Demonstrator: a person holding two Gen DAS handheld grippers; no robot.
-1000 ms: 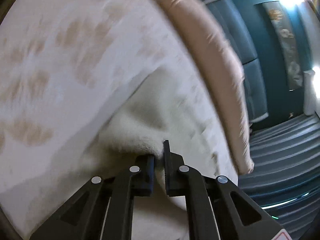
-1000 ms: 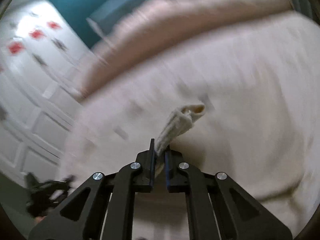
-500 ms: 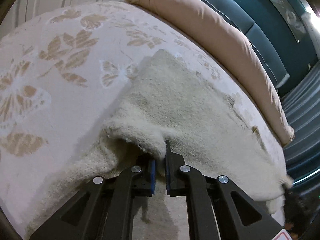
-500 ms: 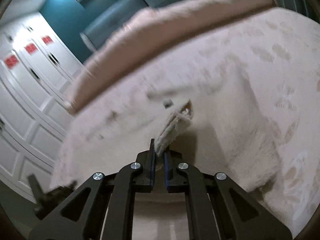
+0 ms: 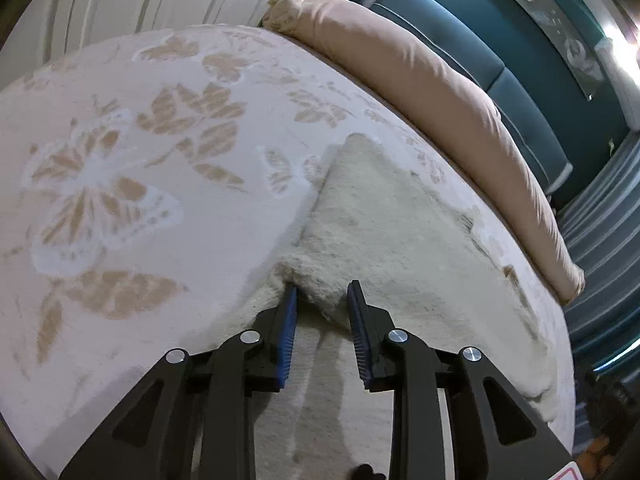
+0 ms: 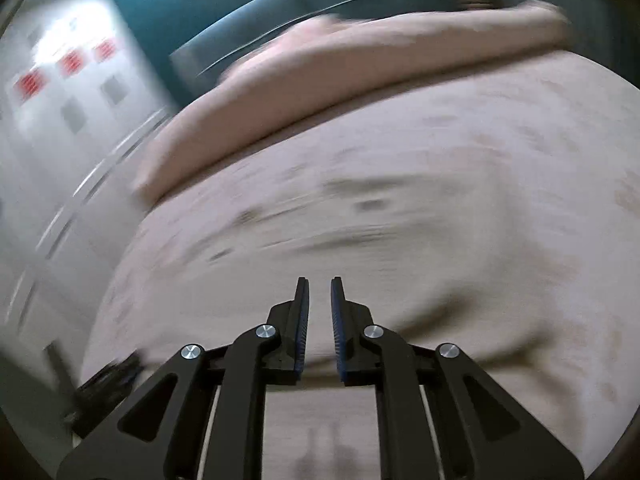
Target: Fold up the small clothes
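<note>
Teal walls and a padded teal headboard (image 5: 516, 92) stand behind a bed whose pale bedspread (image 5: 120, 184) carries a beige butterfly pattern; a long pink bolster (image 5: 440, 92) lies along its far edge, from 12 toward 3 o'clock. On the bedspread lies a cream fleece garment (image 5: 384, 232), spread flat and reaching from the centre toward 4 o'clock in the left wrist view.

I judge it soft, light and limp, not slippery and not fragile; it will sag and drape, so a corner or the thick folded edge is the best place to take hold.

The left gripper (image 5: 322, 304) has its jaws released, moderately apart, with the near fluffy edge resting between them, touching the left finger. The right gripper (image 6: 319, 300) is parted only narrowly and holds nothing; its view is blurred, and the garment cannot be recognised there.
</note>
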